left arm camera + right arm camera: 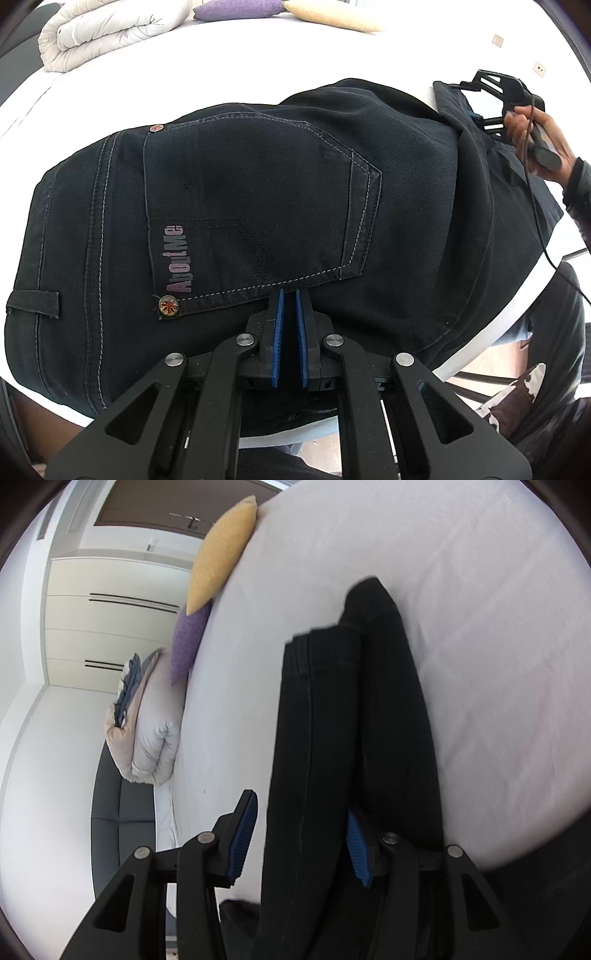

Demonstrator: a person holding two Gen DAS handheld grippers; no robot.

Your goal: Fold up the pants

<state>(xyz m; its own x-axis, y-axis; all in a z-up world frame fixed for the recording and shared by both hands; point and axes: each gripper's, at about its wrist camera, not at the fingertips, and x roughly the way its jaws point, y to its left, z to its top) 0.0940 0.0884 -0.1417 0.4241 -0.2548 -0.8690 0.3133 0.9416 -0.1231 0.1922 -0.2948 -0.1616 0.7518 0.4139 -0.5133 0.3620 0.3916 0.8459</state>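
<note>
Dark navy jeans (258, 199) lie on a white bed (85, 96), seat up, with a back pocket (255, 206) printed "AboutMe". My left gripper (289, 295) hovers just over the seat below the pocket, its blue pads nearly together with a thin gap, holding nothing. In the left wrist view my right gripper (476, 110) is at the far right by the trouser legs. In the right wrist view the right gripper (301, 816) is open, with the legs (332, 738) passing between its fingers, the right pad (357, 843) against the cloth.
A folded white duvet (110, 29), a purple cushion (236, 9) and a yellow cushion (332, 14) lie at the bed's far side. The bed edge (480, 343) runs near the jeans' lower right. A wardrobe (110, 620) and dark sofa (118, 812) stand beyond the bed.
</note>
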